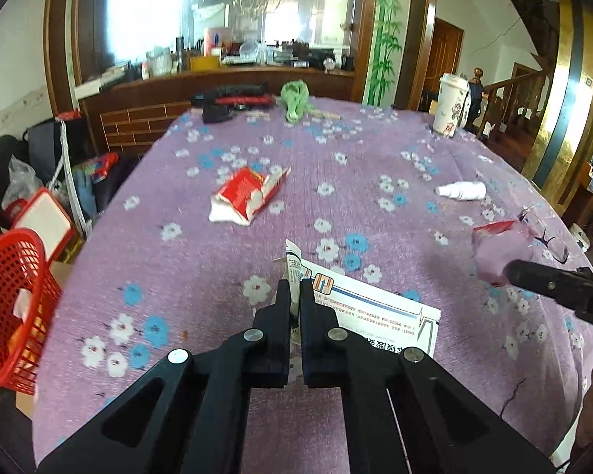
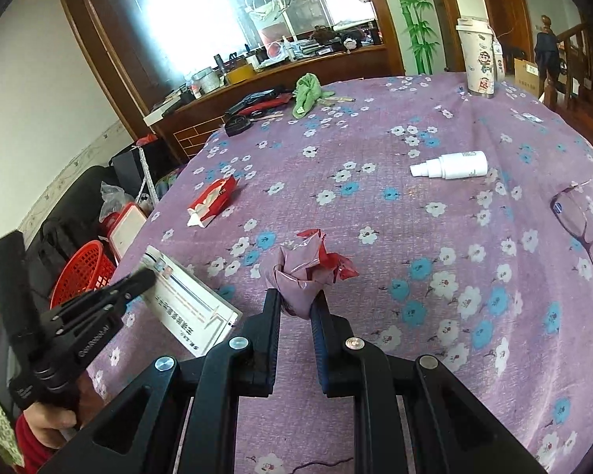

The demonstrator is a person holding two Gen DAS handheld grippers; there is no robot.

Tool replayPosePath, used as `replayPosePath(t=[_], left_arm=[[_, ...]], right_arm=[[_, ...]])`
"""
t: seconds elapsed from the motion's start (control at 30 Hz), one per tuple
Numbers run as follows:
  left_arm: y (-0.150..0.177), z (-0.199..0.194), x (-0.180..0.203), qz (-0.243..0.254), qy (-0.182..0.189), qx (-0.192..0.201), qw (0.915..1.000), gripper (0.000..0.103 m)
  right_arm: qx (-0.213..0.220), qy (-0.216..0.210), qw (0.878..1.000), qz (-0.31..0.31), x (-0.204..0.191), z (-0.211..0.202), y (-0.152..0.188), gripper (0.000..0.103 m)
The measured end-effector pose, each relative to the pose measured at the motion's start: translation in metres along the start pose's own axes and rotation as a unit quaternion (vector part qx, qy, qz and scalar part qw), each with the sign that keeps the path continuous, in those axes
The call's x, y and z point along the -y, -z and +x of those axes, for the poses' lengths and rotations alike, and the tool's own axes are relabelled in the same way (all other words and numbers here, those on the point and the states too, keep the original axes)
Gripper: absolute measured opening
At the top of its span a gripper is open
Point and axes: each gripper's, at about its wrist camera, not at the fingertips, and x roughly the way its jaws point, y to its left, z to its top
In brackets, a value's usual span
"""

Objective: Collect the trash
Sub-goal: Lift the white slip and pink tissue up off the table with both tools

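Left wrist view: the left gripper [image 1: 295,290] is clamped on the near corner of a white printed sheet [image 1: 379,312], whose edge stands up between the two fingers while the rest spreads out to the right over the purple flowered cloth of the table [image 1: 375,146]. The sheet carries blue borders, an orange pictogram with arrows and lines of small print too blurred to read. Beyond it, well apart, lies a torn red and white carton [image 1: 249,195], and off the table's left edge stands a red mesh basket [image 1: 14,308]. Right wrist view shows the right gripper [image 2: 296,300] clamped on a crumpled purple and red plastic wrapper [image 2: 302,272], which bulges up and forward from between the fingers, lifted off the cloth. Ahead and to the right lie a white spray bottle [image 2: 452,166] on its side and a pair of glasses [image 2: 585,229]; its label print is too small to read. At the far edge stands a tall paper cup [image 2: 479,59] with cartoon figures, beside a green cloth [image 2: 307,93].
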Motion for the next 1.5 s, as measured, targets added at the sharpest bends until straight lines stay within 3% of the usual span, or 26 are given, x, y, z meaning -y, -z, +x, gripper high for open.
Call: replayPosePath(t=[1.5], left_arm=[[-0.002, -0.042, -0.007, 0.000, -0.030, 0.056, 0.9980, 0.003]], right_arm=[[0.002, 0.001, 0.999, -0.049, -0.039, -0.006, 0.005, 0.016]])
